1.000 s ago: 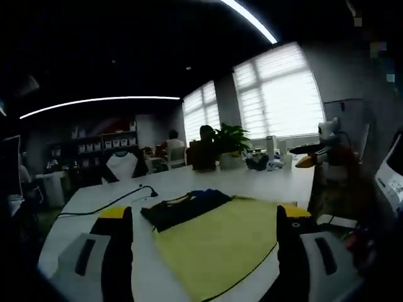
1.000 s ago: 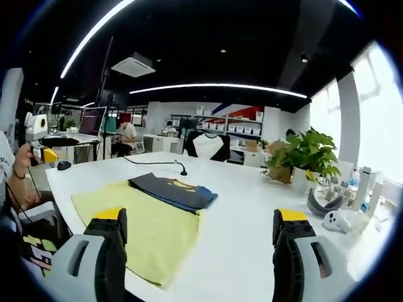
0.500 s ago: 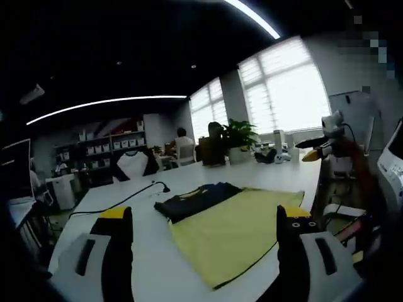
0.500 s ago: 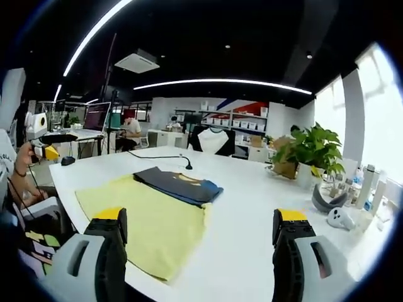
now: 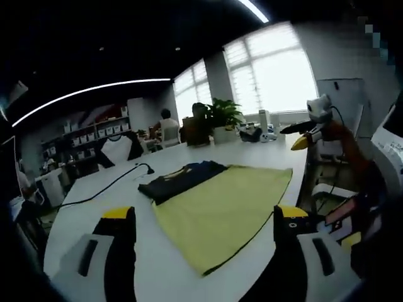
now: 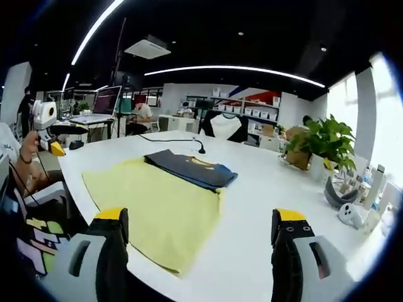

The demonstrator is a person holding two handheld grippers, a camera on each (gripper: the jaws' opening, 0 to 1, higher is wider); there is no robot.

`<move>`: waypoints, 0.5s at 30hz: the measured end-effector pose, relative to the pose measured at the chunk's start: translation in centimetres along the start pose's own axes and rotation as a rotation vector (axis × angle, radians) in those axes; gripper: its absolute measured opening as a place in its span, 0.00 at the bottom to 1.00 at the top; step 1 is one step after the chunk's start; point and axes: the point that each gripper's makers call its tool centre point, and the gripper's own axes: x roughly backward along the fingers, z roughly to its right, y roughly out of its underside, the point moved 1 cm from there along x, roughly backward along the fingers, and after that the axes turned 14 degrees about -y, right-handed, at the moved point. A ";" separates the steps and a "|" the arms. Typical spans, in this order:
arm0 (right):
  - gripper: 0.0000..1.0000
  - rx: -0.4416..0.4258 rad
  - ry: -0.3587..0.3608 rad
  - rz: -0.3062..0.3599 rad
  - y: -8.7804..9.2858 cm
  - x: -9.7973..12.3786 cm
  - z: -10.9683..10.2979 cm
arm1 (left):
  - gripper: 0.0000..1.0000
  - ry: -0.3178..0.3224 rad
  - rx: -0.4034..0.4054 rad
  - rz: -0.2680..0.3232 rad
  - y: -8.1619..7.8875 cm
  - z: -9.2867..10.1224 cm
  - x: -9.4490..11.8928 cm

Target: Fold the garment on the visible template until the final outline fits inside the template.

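A white table (image 6: 264, 207) carries a black cable (image 5: 104, 190) ending at a small black stand, a potted plant (image 6: 317, 146) near its far edge, and white bottles (image 6: 376, 187) beside a window (image 5: 271, 72) — blinds drawn. Beyond, shelves of white boxes (image 6: 252, 113), a monitor (image 6: 104, 100), seated people (image 6: 142, 116) — and a ceiling light strip (image 6: 233, 68).

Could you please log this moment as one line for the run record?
left gripper: open, empty | right gripper: open, empty | garment: folded, overlapping template's far edge | template: flat
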 end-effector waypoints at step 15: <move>0.86 -0.030 -0.088 -0.091 4.3 -3.0 -1.3 | 0.75 0.101 0.115 -0.166 6.1 1.6 -2.8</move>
